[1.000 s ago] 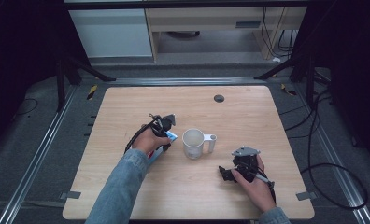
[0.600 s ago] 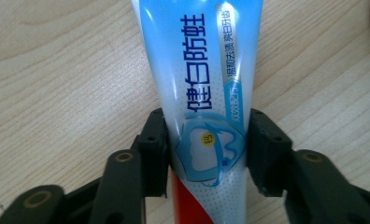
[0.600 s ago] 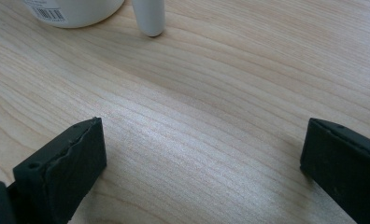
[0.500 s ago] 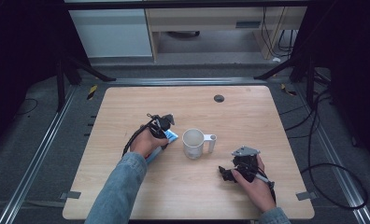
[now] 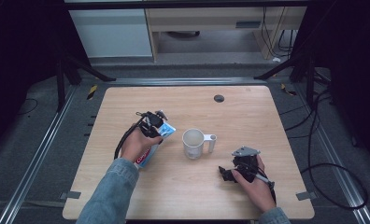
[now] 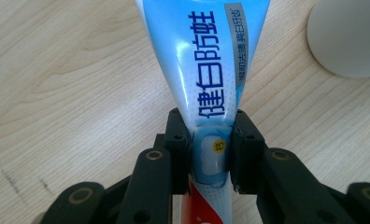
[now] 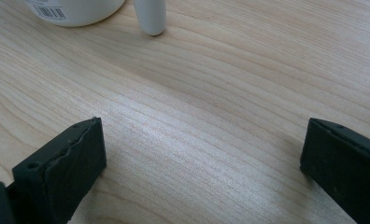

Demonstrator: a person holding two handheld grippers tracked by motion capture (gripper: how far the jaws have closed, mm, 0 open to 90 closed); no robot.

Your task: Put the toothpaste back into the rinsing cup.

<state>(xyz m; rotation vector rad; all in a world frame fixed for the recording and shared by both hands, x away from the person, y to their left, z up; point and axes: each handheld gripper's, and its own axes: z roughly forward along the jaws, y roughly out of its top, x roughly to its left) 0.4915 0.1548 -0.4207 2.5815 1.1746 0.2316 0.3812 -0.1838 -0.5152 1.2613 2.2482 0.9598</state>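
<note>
A blue, white and red toothpaste tube (image 6: 211,70) lies between the pads of my left gripper (image 6: 210,149), whose jaws have just been closing and now press on both of its sides. In the high view that left gripper (image 5: 156,122) sits left of the white mug (image 5: 193,143) with the tube (image 5: 148,156) running back under the hand. The mug's side (image 6: 346,37) rounds into the left gripper view at upper right. My right gripper (image 5: 232,169) rests low on the table, right and in front of the mug. Its jaws stand wide apart (image 7: 202,154) over bare wood, facing the mug's base (image 7: 75,11) and handle (image 7: 150,18).
The wooden table (image 5: 248,116) has a small dark round grommet (image 5: 218,98) near its far edge. Dark floor, metal rails and cables surround the table. Shelving stands beyond the far edge.
My left gripper has closed on the toothpaste tube and risen a little with it, shifting slightly left. The right hand has stayed where it was.
</note>
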